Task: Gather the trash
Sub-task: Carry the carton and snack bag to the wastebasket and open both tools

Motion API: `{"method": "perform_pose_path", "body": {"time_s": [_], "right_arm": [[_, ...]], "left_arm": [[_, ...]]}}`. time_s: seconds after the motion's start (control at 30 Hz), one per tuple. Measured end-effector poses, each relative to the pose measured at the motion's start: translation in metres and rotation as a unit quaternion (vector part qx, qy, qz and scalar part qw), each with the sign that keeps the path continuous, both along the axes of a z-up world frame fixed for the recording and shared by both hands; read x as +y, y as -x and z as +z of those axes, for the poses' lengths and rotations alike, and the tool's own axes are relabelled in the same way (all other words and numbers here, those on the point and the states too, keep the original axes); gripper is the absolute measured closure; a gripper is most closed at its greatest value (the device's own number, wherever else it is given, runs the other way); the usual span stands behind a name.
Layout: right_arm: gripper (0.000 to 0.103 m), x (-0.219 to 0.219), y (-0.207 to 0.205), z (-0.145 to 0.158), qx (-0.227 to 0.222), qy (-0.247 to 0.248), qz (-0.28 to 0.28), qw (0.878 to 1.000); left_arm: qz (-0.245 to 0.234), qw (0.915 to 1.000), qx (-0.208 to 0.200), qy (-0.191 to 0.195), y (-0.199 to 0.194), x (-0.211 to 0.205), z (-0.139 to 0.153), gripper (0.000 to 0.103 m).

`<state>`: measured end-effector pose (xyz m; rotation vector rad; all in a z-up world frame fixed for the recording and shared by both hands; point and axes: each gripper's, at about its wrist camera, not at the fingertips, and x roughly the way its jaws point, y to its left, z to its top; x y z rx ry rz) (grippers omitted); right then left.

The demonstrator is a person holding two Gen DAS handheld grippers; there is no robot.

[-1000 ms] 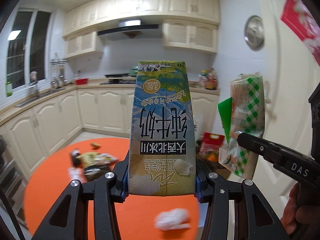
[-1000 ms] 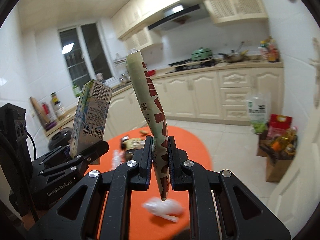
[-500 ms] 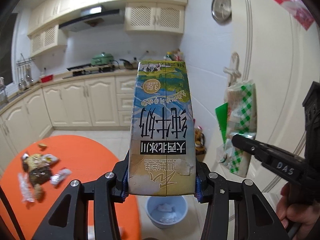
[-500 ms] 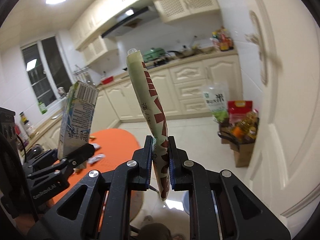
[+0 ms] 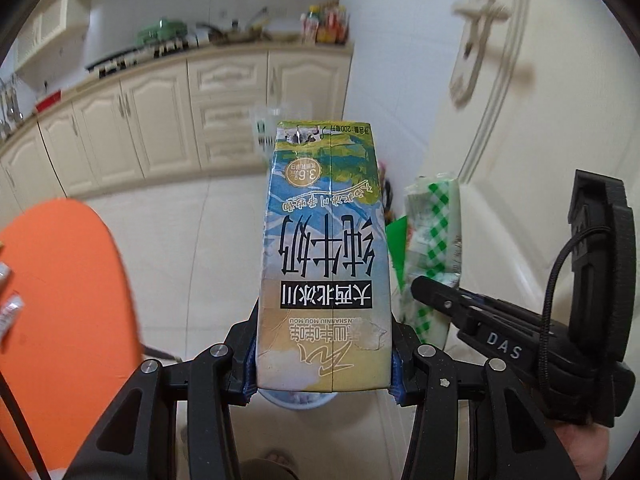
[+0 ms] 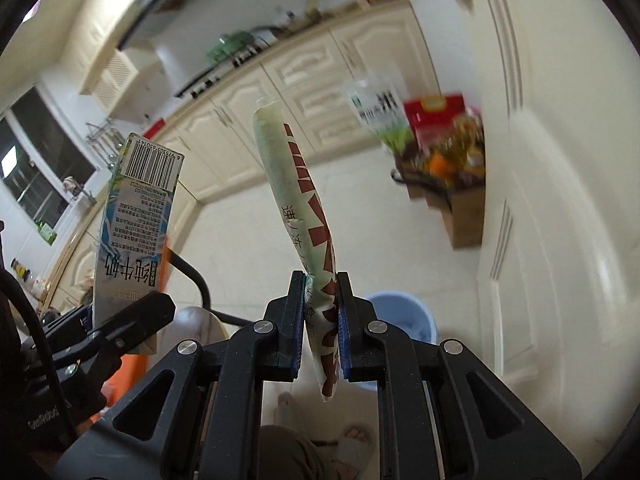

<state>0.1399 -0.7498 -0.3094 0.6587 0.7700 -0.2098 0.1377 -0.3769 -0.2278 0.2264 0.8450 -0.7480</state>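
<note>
My left gripper [image 5: 323, 356] is shut on an upside-down blue and yellow milk carton [image 5: 324, 256], held upright over the floor. The carton also shows at the left of the right wrist view [image 6: 134, 224]. My right gripper [image 6: 319, 316] is shut on a flat green, white and red food wrapper [image 6: 302, 208]. In the left wrist view the wrapper [image 5: 434, 240] hangs to the right of the carton. A light blue trash bin [image 6: 404, 316] stands on the floor just beyond my right gripper; part of it [image 5: 298, 398] peeks out below the carton.
The orange round table [image 5: 60, 300] with small wrappers [image 5: 10, 312] on it is at the left. A white door [image 5: 500, 120] is at the right. Bags of groceries [image 6: 444, 160] stand by the wall. Cream cabinets [image 5: 168, 120] line the back. The person's slippered feet [image 6: 352, 440] are below.
Both grippers have swung right and tilted down, away from the orange table toward the floor and door. The blue bin has come closer beneath them. Both still hold their items.
</note>
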Motion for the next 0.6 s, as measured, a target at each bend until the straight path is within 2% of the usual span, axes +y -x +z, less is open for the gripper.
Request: {"method": "perform_pose_path", "body": {"time_s": [0.17,0.27,0.37,0.4,0.47,0.5,0.53,0.57,0.6], "right_arm": [[0.089,-0.017,-0.020,-0.047,0.028,-0.039,0.004,0.999],[0.089,-0.021,-0.033,-0.070,0.039,-0.057,0.006,0.998],[0.086,-0.024,-0.048,-0.089,0.051,-0.070,0.009,0.996],[0.084,-0.026,-0.053,-0.097,0.056,-0.074,0.007,0.996],[0.073,-0.031,-0.059,-0.110,0.067,-0.087,-0.002,0.994],[0.060,-0.033,-0.060,-0.115,0.070,-0.090,-0.006,0.993],[0.053,-0.035,-0.062,-0.119,0.074,-0.093,-0.013,0.993],[0.044,-0.038,-0.060,-0.122,0.075,-0.098,-0.020,0.992],[0.042,-0.039,-0.058,-0.122,0.075,-0.102,-0.024,0.992]], "left_arm": [[0.007,0.9988,0.034,-0.036,-0.035,-0.025,-0.029,0.058],[0.007,0.9972,0.050,-0.055,-0.048,-0.029,-0.041,0.058],[0.011,0.9952,0.057,-0.079,-0.064,-0.056,-0.045,0.057],[0.013,0.9944,0.060,-0.086,-0.067,-0.062,-0.046,0.055],[0.020,0.9929,0.066,-0.097,-0.077,-0.068,-0.048,0.044],[0.025,0.9922,0.064,-0.105,-0.085,-0.088,-0.044,0.032],[0.031,0.9920,0.058,-0.108,-0.087,-0.091,-0.042,0.026],[0.035,0.9921,0.051,-0.109,-0.089,-0.111,-0.035,0.025],[0.038,0.9921,0.045,-0.111,-0.087,-0.112,-0.032,0.023]]}}
